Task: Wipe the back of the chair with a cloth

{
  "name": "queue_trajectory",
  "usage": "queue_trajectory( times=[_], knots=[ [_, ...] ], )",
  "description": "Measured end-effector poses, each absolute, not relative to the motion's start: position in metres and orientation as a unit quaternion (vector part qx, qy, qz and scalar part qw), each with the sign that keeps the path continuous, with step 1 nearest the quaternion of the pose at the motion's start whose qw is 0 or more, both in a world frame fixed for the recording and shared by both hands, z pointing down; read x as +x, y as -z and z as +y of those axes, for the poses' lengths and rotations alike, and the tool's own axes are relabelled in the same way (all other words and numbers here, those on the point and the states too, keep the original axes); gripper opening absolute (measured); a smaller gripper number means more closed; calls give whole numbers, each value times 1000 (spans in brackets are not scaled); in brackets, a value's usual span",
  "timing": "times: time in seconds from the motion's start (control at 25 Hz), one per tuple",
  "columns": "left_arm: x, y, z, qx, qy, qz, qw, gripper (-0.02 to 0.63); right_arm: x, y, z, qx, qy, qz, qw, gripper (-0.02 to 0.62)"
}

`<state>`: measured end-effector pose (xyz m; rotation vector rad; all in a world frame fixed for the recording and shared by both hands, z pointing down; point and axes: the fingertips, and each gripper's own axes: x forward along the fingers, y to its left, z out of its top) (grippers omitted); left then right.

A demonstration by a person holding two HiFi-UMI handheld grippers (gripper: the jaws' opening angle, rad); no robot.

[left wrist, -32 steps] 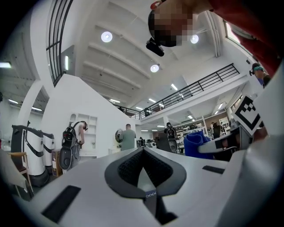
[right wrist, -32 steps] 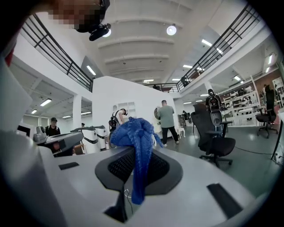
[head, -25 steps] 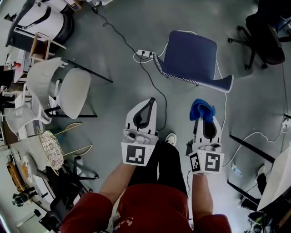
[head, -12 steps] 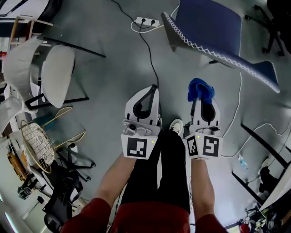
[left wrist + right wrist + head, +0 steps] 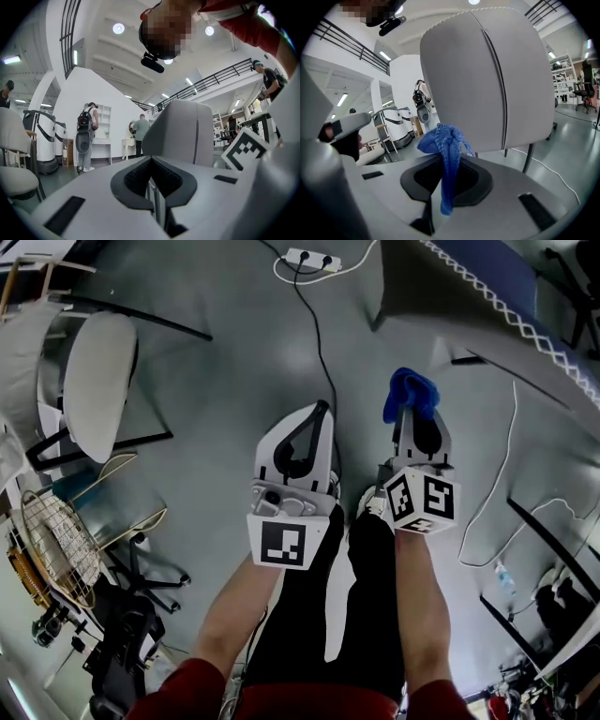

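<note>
Clamps the fingers of the right gripper together on a blue cloth; leaves a bunched knot of it above the tips and a strip hanging down into the dark opening behind them; presses the fingers of the left gripper together on nothing; holds both grippers side by side, near each other but apart, pointing toward the chair; faces its smooth grey back, upright, with a seam running down it, filling the right gripper view behind the cloth; places the cloth, by the head view, near the chair's lower edge yet short of it, above the grey floor; passes a black cable running from a white power strip down between the grippers; leaves a white chair well off to the left.
</note>
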<state>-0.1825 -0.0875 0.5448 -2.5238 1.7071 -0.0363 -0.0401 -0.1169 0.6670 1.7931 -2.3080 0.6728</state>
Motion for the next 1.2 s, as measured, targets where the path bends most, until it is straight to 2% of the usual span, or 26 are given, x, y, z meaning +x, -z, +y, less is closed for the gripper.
queue_trajectory(
  times=[0.44, 0.76, 0.96, 1.2],
  knots=[
    [-199, -554, -97, -821, 34, 568, 43, 14, -72, -738, -222, 580, -262, -766, 89, 60],
    [-188, -553, -108, -816, 33, 575, 41, 14, -74, -740, -239, 577, -280, -762, 89, 60],
    [-170, -552, -108, -823, 38, 566, 43, 14, -61, -739, -237, 573, -274, -766, 98, 60],
    [-139, -554, -113, -829, 40, 556, 46, 14, -12, -742, -230, 587, -275, -755, 102, 60]
  ],
)
